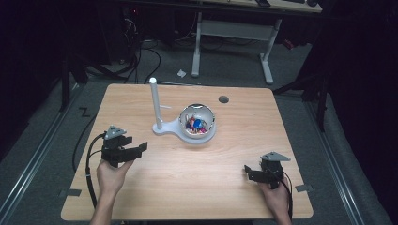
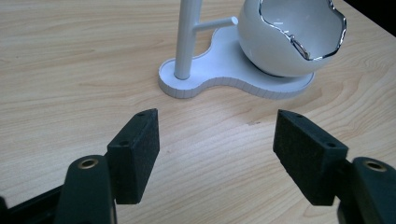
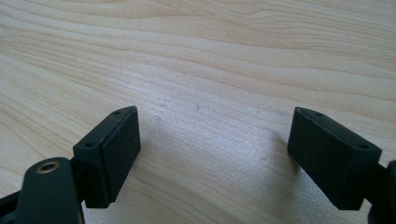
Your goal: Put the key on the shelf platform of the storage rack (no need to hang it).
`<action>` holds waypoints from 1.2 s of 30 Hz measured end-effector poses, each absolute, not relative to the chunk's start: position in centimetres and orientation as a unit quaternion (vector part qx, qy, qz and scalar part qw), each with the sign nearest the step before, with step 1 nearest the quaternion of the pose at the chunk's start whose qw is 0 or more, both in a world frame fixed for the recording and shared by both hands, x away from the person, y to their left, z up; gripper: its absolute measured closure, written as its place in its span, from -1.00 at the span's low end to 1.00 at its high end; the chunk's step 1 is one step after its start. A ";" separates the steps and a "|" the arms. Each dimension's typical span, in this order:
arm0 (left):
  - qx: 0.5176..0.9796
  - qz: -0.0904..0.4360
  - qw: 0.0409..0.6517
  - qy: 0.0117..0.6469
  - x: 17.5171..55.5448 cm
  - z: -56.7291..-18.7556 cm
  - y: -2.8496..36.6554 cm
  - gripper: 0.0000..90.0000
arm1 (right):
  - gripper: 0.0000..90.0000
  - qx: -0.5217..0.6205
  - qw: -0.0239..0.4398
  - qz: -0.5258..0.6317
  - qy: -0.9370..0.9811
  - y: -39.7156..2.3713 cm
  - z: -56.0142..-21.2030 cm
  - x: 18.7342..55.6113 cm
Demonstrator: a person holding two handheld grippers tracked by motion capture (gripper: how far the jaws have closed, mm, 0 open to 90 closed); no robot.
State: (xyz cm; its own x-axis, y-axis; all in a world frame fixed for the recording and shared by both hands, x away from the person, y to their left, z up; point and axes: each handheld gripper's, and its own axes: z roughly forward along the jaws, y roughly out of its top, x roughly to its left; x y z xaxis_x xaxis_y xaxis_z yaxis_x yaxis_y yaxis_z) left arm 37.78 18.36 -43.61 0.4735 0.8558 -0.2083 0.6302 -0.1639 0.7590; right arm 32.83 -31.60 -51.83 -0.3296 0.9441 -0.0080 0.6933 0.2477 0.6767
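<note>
White, egg-shaped with a jagged silver rim, the bowl point(image 1: 197, 121) sits on a white stand point(image 1: 172, 129) near the middle of the wooden table point(image 1: 187, 187), coloured pieces point(image 1: 195, 124) inside. A white post point(image 1: 155, 103) rises just left of the bowl. Left gripper point(image 1: 136, 150), near-left of the bowl, stands with jaws apart and empty; right gripper point(image 1: 247, 171), near-right, likewise.

The bowl point(image 1: 197, 123) sits on the stand point(image 1: 174, 130) mid-table, right of its post point(image 1: 155, 103), between the left tongs point(image 1: 139, 148) and right tongs point(image 1: 247, 171).
</note>
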 end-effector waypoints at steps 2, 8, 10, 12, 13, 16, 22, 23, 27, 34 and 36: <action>0.748 0.133 0.418 0.497 37.6 -44.0 18.4 -0.29 | -0.62 0.538 0.213 0.294 0.761 -31.6 -51.8 32.8; 0.747 0.123 0.416 0.503 37.3 -45.3 18.3 -0.29 | -0.62 0.538 0.213 0.294 0.761 -31.6 -51.8 32.8; 0.747 0.124 0.416 0.503 37.1 -45.7 18.1 -0.28 | -0.62 0.538 0.213 0.294 0.760 -31.6 -51.8 32.8; 0.749 0.124 0.413 0.503 37.1 -46.0 18.0 -0.28 | -0.62 0.538 0.213 0.294 0.761 -31.6 -51.8 32.8; 0.750 0.124 0.412 0.503 37.1 -46.2 18.0 -0.28 | -0.62 0.538 0.213 0.294 0.760 -31.6 -51.8 32.8; 0.749 0.119 0.413 0.504 37.0 -46.7 17.8 -0.28 | -0.62 0.539 0.213 0.294 0.760 -31.6 -51.8 32.8; 0.753 0.117 0.403 0.507 36.9 -47.8 17.2 -0.28 | -0.62 0.539 0.213 0.294 0.760 -31.6 -51.8 32.8; 0.754 0.117 0.400 0.507 36.8 -48.0 17.1 -0.28 | -0.62 0.539 0.213 0.294 0.760 -31.6 -51.8 32.8; 0.753 0.112 0.401 0.509 36.8 -48.5 16.9 -0.27 | -0.62 0.539 0.213 0.294 0.760 -31.6 -51.8 32.8; 0.760 0.113 0.388 0.508 36.6 -49.5 16.1 -0.28 | -0.62 0.539 0.213 0.294 0.760 -31.6 -51.8 32.8; 0.762 0.114 0.385 0.508 36.7 -49.7 15.9 -0.27 | -0.62 0.539 0.213 0.294 0.760 -31.6 -51.8 32.8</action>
